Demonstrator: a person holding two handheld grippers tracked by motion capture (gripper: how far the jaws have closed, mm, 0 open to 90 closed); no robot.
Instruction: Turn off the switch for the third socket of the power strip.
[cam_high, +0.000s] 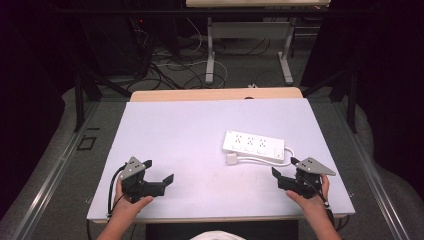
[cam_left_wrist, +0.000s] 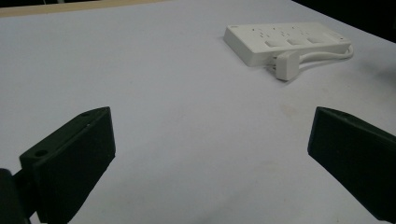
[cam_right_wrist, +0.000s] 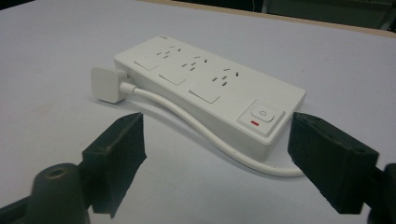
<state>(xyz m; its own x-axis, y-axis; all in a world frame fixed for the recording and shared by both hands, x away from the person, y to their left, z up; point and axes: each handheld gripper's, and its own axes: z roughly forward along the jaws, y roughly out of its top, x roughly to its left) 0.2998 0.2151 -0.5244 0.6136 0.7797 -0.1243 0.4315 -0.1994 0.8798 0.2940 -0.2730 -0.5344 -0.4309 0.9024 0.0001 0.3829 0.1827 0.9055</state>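
I see the white power strip (cam_high: 253, 145) lying flat on the bench (cam_high: 175, 135), its own plug (cam_high: 231, 159) resting against its near side, cord (cam_high: 265, 161) looped beside it. My right gripper (cam_high: 284, 168) sits just beside the strip's switch end, jaws spread, holding nothing. My left gripper (cam_high: 159, 170) is well apart from the strip, also spread and empty

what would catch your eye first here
A white power strip lies right of centre on the pale table, its own plug resting beside it on a looped cable. The left gripper and right gripper sit open near the front edge.
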